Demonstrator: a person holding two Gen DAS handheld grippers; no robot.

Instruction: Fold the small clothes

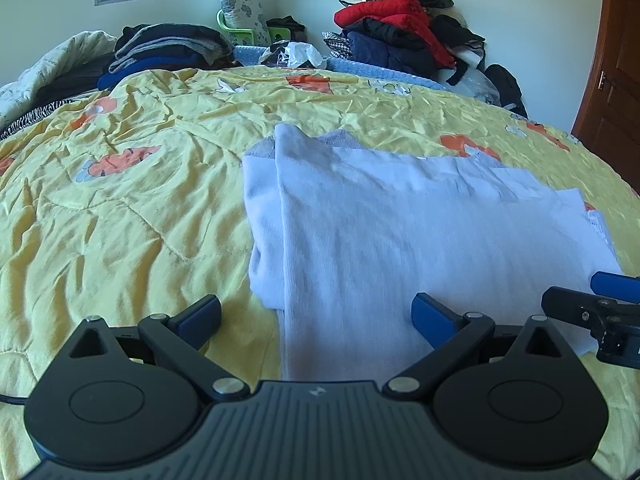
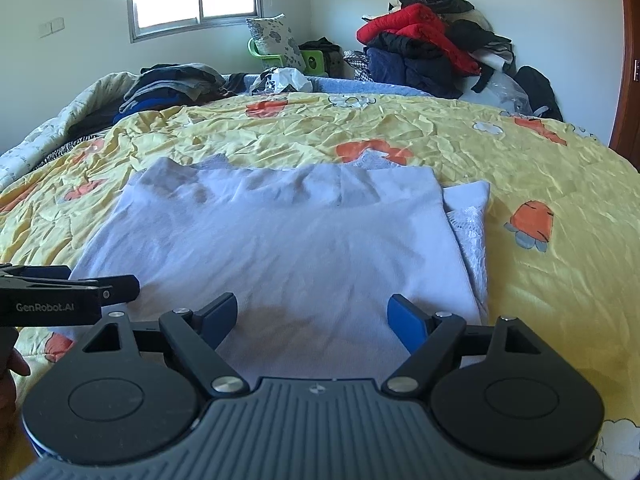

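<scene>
White knit garment [image 2: 280, 248], folded rectangle, flat on crumpled yellow quilt [image 1: 120, 208]. Left tool [image 1: 316, 314], right tool [image 2: 312, 316]: blue pads spread, nothing gripped.

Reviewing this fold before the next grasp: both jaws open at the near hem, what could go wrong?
1. The shirt lies in stacked layers; a lacy layer sticks out on its right, so a pinch may catch only the top one.
2. The quilt is wrinkled and could get grabbed along.
3. The left gripper and right gripper are close and might collide.
</scene>
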